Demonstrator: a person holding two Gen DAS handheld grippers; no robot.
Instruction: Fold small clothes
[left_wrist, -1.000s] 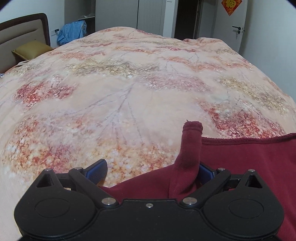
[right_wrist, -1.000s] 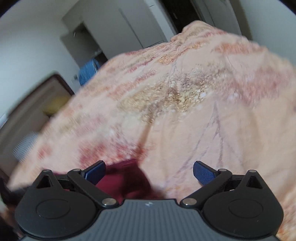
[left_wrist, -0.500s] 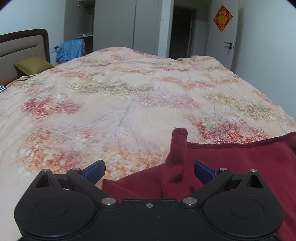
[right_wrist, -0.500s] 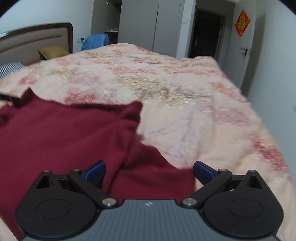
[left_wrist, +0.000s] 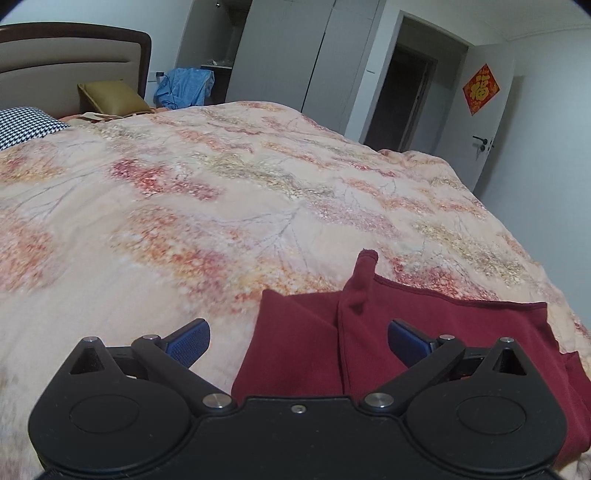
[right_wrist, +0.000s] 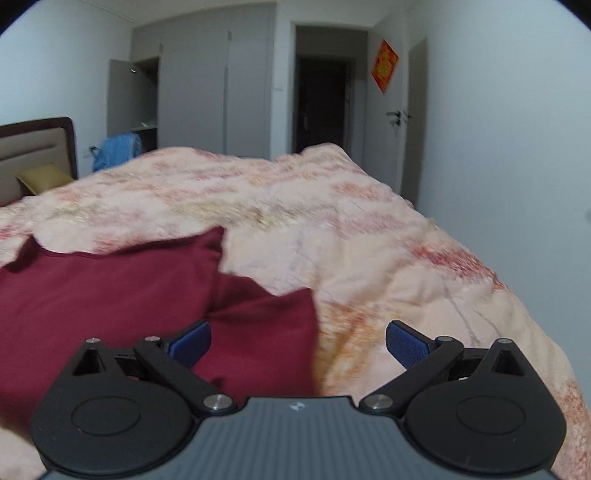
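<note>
Between the spread blue pads of the left tool (left_wrist: 297, 341) lies the near part of a dark red soft knit garment (left_wrist: 424, 325), flat on the peach floral quilted bedspread (left_wrist: 221, 206); the jaws stand wide apart and grip nothing. One narrow strip of the garment, a sleeve or cuff end (left_wrist: 364, 266), sticks up just ahead of the tool, slightly to its right. A hemmed edge runs from that strip away to the right, ending at a corner near the bedspread's right border. The garment's left fold edge falls roughly midway between the pads, so the left pad (left_wrist: 188, 341) sits over bare bedspread.

The right tool (right_wrist: 297, 341) is likewise wide open and holds nothing. The dark red garment (right_wrist: 110, 295) fills the area ahead and to its left, and a folded corner (right_wrist: 291, 306) of it reaches in between the pads. The right pad (right_wrist: 406, 341) is over bare bedspread (right_wrist: 369, 240), which is blurred close to the tool.

Ahead of both tools the bedspread stretches broad and uncovered. At its far left stand a brown-framed padded headboard (left_wrist: 74, 62), an olive cushion (left_wrist: 110, 98) and a black-and-white houndstooth pillow (left_wrist: 26, 123). A blue cloth bundle (left_wrist: 184, 86) sits beyond the bed, before grey wardrobe doors (left_wrist: 288, 55). To the far right, a white door with a red diamond paper decoration (left_wrist: 480, 88) stands beside a dark doorway.
</note>
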